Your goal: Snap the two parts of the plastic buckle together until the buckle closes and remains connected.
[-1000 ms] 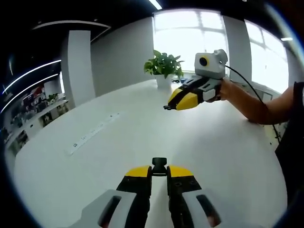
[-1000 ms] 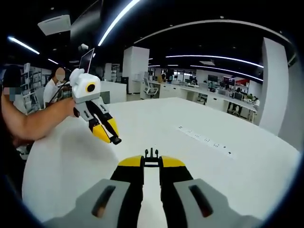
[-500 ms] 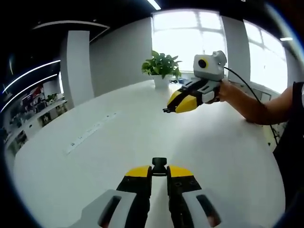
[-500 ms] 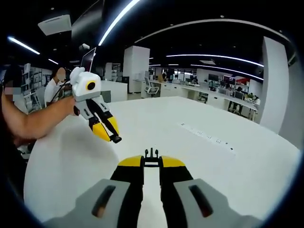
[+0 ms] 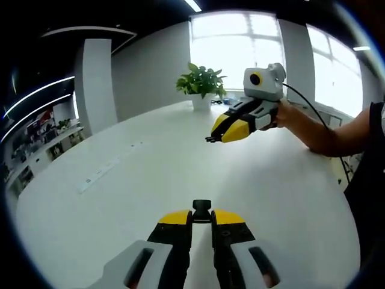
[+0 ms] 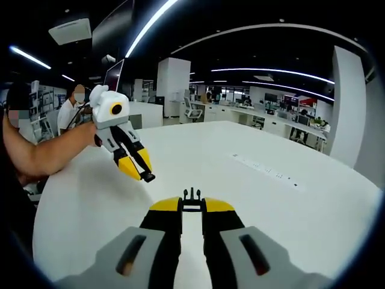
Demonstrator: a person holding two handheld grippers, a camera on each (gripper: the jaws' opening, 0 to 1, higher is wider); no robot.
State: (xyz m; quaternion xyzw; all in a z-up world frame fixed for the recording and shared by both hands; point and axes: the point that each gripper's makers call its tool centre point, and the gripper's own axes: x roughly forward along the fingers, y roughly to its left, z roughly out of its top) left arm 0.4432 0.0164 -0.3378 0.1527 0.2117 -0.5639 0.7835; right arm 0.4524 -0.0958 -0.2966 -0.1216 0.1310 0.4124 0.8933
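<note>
In the left gripper view my left gripper [image 5: 201,217] is shut on a black buckle part [image 5: 201,208] that sticks out past its yellow tips. Across the white table [image 5: 150,180], my right gripper [image 5: 212,138] hangs in the air in a person's hand, with a small black piece at its tip. In the right gripper view my right gripper [image 6: 192,209] is shut on the pronged buckle part [image 6: 192,195]. My left gripper [image 6: 146,176] comes in from the left, pointing down and right, with its buckle part [image 6: 148,178] at the tip. The two parts are well apart.
A potted plant [image 5: 200,81] stands at the table's far edge by bright windows. A flat strip with sockets [image 5: 102,173] lies on the table [image 6: 264,169]. A person [image 6: 75,103] stands behind the table's far side. A forearm [image 5: 328,135] reaches in from the right.
Both views have swung slightly, so the strip on the table sits elsewhere in the picture. The two grippers keep their hold and stay about as far apart.
</note>
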